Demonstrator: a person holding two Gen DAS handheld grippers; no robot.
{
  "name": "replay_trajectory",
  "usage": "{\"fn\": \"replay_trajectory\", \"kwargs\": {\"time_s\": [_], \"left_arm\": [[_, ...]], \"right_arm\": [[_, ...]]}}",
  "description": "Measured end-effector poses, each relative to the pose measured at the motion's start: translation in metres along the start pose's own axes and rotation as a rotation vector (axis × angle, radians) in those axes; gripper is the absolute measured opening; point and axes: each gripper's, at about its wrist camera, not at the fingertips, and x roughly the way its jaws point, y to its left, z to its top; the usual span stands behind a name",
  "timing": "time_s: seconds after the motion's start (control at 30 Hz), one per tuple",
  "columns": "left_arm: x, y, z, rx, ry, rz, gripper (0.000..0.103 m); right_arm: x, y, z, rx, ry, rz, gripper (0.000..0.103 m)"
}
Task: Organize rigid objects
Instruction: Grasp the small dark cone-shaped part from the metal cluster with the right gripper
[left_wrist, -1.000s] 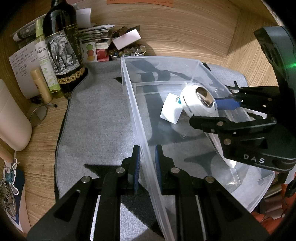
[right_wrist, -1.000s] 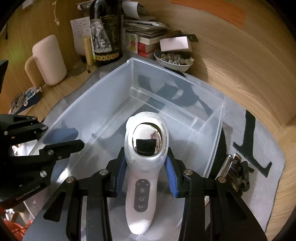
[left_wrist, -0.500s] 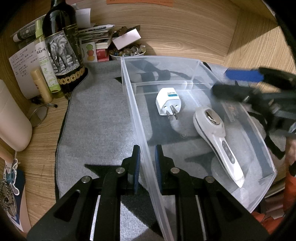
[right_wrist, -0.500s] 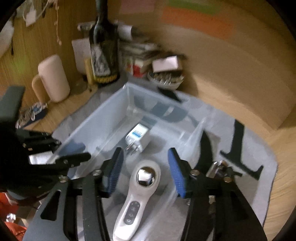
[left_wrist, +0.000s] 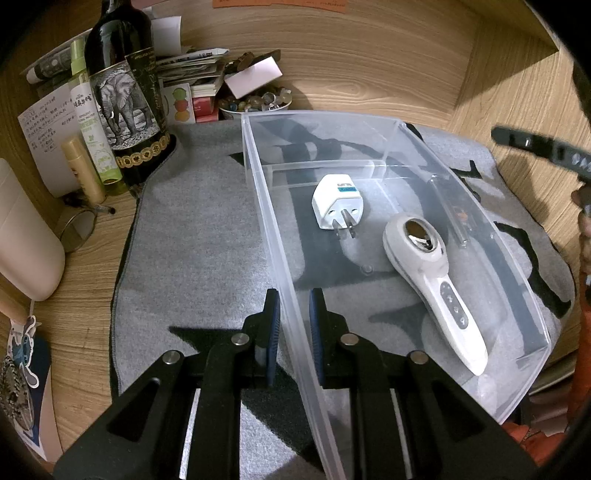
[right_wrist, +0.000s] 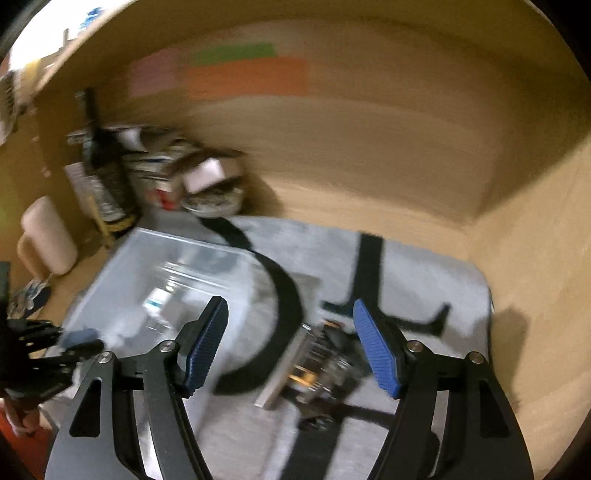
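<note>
Far left, on the wooden desk: wine bottle (left_wrist: 123, 92) with elephant label, upright among clutter. Grey mat (left_wrist: 195, 236) beneath. Left gripper (left_wrist: 293, 325), narrow, pinching the left wall of the clear plastic bin (left_wrist: 273, 236). Inside the bin, white plug adapter (left_wrist: 337, 201) toward the far end; just right and nearer, white handheld device (left_wrist: 432, 280), lying flat, metal head pointing far. Right gripper (right_wrist: 291, 347), spread wide, holding nothing, above the mat right of the bin, over a blurred metallic object (right_wrist: 314, 363).
</note>
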Motion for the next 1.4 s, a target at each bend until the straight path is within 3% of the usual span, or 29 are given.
{"fn": "replay_trajectory", "kwargs": {"time_s": [0.27, 0.5, 0.57, 0.67, 0.73, 1.1, 1.4], "left_arm": [[0.000, 0.001, -0.001, 0.006, 0.004, 0.009, 0.016], [0.000, -0.002, -0.001, 0.009, 0.008, 0.018, 0.016], [-0.001, -0.002, -0.002, 0.008, 0.008, 0.019, 0.016], [0.000, -0.002, -0.002, 0.009, 0.009, 0.019, 0.016], [0.000, -0.002, -0.002, 0.009, 0.009, 0.019, 0.016], [0.000, -0.002, -0.002, 0.009, 0.009, 0.020, 0.016], [0.000, -0.002, -0.002, 0.009, 0.009, 0.019, 0.016]], "right_arm": [[0.036, -0.032, -0.044, 0.106, 0.151, 0.030, 0.067], [0.047, -0.021, -0.069, 0.057, 0.201, 0.035, 0.067], [0.050, -0.020, -0.074, 0.048, 0.205, 0.032, 0.063], [0.054, -0.021, -0.079, 0.049, 0.221, 0.047, 0.041], [0.051, -0.022, -0.079, 0.045, 0.209, 0.046, 0.031], [0.014, -0.018, -0.061, 0.011, 0.099, 0.038, 0.031], [-0.014, 0.009, -0.030, -0.042, -0.009, 0.076, 0.031]]}}
